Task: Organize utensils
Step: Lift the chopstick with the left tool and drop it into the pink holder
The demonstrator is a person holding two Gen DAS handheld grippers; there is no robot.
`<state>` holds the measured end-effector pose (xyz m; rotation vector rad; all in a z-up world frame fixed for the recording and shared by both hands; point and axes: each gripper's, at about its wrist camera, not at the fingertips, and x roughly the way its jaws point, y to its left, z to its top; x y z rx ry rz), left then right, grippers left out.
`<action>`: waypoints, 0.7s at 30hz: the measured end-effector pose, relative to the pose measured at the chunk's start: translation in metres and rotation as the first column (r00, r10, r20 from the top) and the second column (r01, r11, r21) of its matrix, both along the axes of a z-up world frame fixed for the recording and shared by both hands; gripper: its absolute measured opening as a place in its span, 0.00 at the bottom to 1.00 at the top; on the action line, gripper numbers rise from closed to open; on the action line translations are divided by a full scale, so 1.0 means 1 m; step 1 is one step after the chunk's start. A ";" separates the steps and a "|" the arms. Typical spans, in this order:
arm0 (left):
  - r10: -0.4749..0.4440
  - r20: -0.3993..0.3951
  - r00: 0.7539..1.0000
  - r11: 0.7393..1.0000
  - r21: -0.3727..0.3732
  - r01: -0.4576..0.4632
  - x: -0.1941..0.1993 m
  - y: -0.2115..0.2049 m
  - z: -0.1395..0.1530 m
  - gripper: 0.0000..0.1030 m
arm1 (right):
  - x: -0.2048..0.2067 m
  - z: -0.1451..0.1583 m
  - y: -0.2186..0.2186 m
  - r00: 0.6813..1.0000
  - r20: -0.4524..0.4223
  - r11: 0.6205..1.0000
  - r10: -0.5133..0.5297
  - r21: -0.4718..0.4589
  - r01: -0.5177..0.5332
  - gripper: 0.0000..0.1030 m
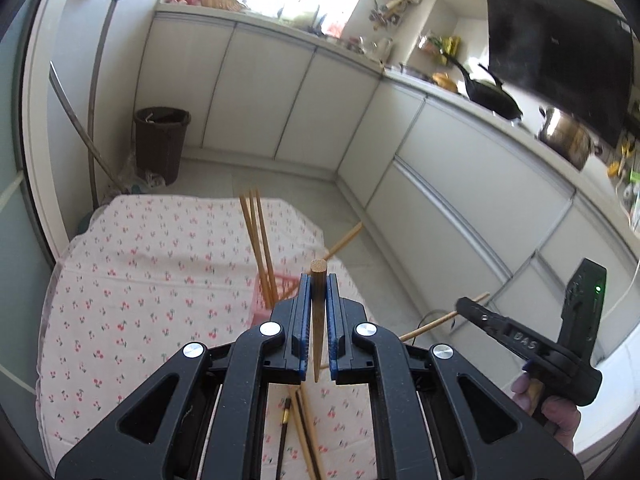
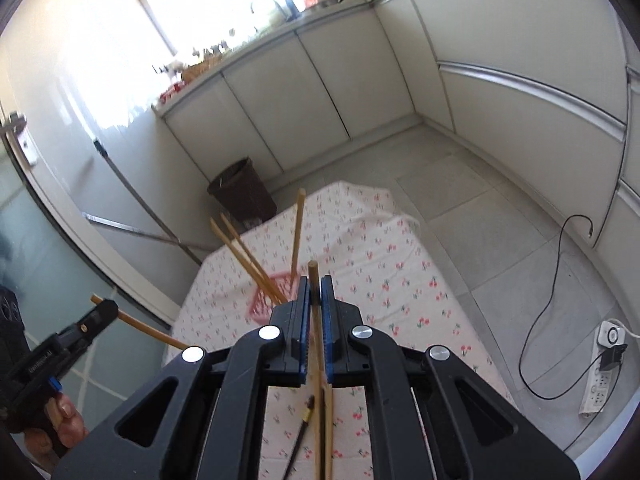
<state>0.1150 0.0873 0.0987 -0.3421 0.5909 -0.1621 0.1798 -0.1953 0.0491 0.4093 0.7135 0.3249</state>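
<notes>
Left gripper [image 1: 319, 292]: blue-padded fingers [image 1: 305, 312] clenched on one wooden chopstick [image 1: 319, 320], gripped near its thick end. Blunt end pokes up just past the fingertips; thin tip hangs down between the fingers. Held near-upright, probably so it can drop point-first into the holder.

Right gripper [image 2: 315, 296]: fingers [image 2: 327, 312] likewise clamped on a second wooden chopstick [image 2: 315, 320], near its thick end, shaft trailing down and back toward the camera. Same likely reason for the grip: thick end up, tip leading.

Just beyond both sets of fingers: pink slotted holder [image 1: 267, 300] standing on the tabletop [image 1: 140, 280], which wears a cherry-print cloth. Several chopsticks in holder [image 1: 256, 240] already stand there, leaning apart, tips down. In the right wrist view the holder is blurred, but the fanned sticks are plain.

Nearer the cameras, under the grippers: loose chopsticks on cloth [image 2: 326, 432] lie flat, a dark one [image 2: 298, 440] beside the pale ones. Still to be collected, by my reading.

Farther out: brown bin [image 1: 160, 140] on the floor, white cabinets [image 1: 280, 100], pans [image 1: 492, 96] on the kitchen counter. A cable [image 2: 552, 300] runs across the floor.
</notes>
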 end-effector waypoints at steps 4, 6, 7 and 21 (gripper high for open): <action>0.040 0.051 0.998 0.999 -0.032 -0.038 0.008 0.009 0.025 0.06 | 0.011 0.034 -0.008 0.998 0.057 0.999 -0.030 0.043 0.028 0.05; 0.063 0.078 0.995 0.997 -0.052 -0.059 0.012 0.014 0.037 0.06 | 0.016 0.056 -0.011 0.993 0.108 0.997 -0.043 0.062 0.036 0.05; 0.078 0.089 0.993 0.996 -0.056 -0.073 0.015 0.017 0.043 0.06 | 0.017 0.067 -0.012 0.990 0.133 0.997 -0.046 0.070 0.036 0.05; 0.176 0.099 0.979 0.984 0.026 -0.179 0.062 0.021 0.047 0.06 | 0.050 0.083 0.001 0.982 0.182 0.995 -0.058 0.088 0.042 0.05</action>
